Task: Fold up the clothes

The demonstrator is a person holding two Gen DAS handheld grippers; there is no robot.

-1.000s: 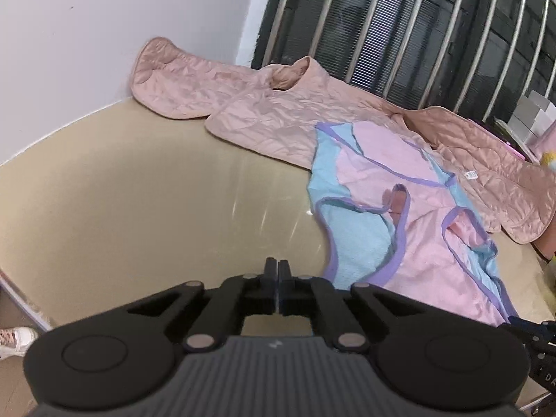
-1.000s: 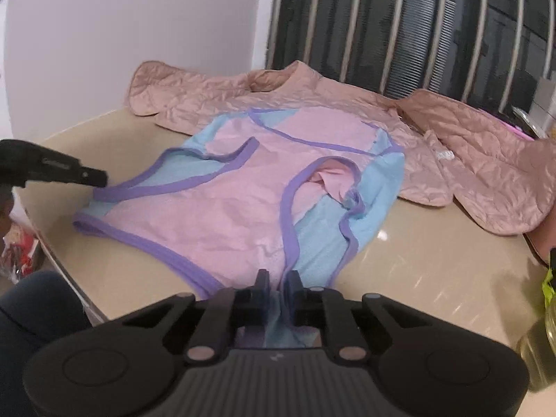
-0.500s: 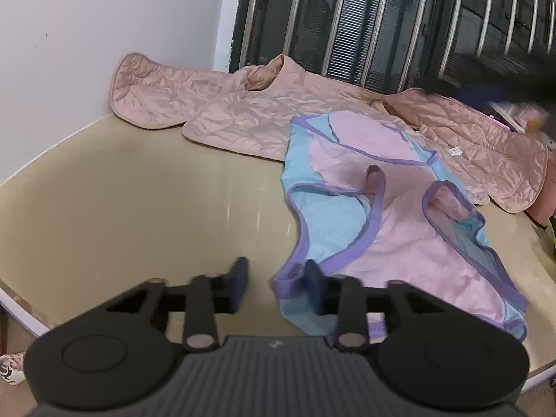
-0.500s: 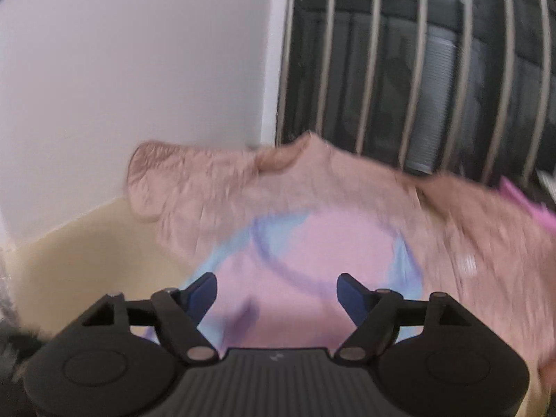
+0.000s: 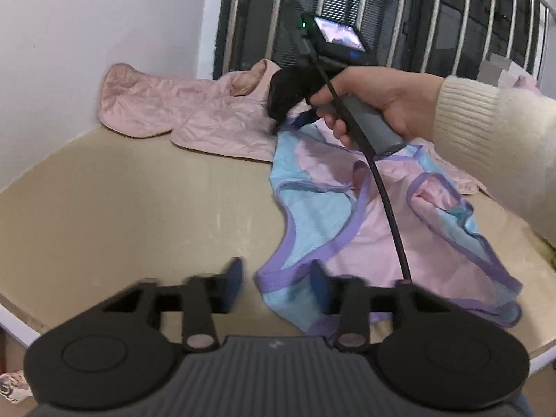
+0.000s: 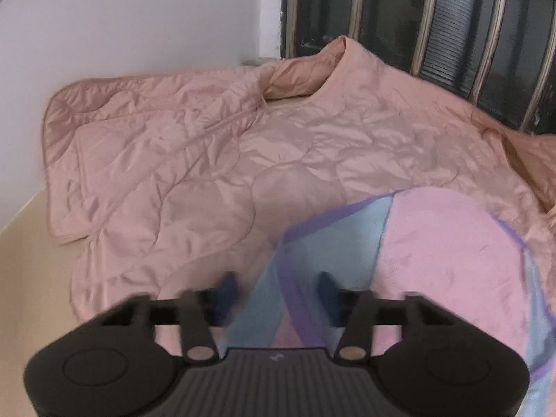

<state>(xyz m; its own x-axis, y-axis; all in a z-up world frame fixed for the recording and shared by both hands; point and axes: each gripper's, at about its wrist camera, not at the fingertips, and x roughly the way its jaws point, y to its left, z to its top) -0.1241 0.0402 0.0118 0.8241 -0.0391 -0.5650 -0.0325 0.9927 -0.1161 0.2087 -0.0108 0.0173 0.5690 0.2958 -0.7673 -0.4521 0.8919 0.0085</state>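
While the pink-and-blue tank top (image 5: 365,215) lies flat on the tan table (image 5: 121,201) at about four o'clock from the quilted pink jacket (image 5: 194,111), the left gripper (image 5: 274,285) is closing its jaws, its pads either side of the top's purple-trimmed hem corner but not yet pressing it. At twelve o'clock, a hand (image 5: 378,100) in a cream sleeve (image 5: 493,135) holds the right gripper (image 6: 276,295), whose jaws are closing around the top's far shoulder edge.
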